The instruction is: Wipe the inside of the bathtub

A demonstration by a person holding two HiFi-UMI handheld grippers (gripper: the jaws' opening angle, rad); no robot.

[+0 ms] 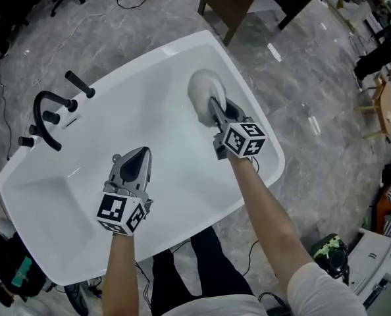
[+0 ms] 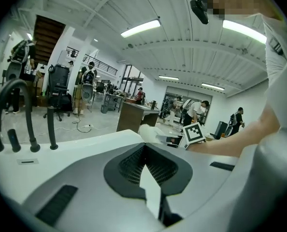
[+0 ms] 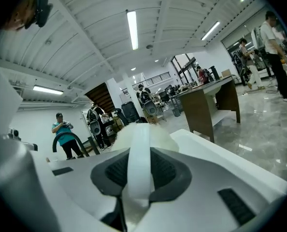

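In the head view the white bathtub (image 1: 57, 249) lies diagonally below me. My right gripper (image 1: 215, 109) is shut on the flat white handle (image 3: 138, 170) of a fluffy white wiping pad (image 1: 205, 92), which rests against the tub's inner wall near the far right end. In the right gripper view the pad (image 3: 155, 135) bulges just past the jaws. My left gripper (image 1: 142, 154) hovers over the middle of the tub floor, shut, with nothing between its jaws (image 2: 144, 150). The left gripper view shows the pad (image 2: 148, 131) and the right gripper's marker cube (image 2: 194, 133) ahead.
A black curved faucet (image 1: 45, 116) with knobs and a black hand lever (image 1: 80, 84) stands on the tub's left rim. A brown desk (image 1: 232, 2) stands beyond the far end. Cables lie on the grey floor. People stand in the background.
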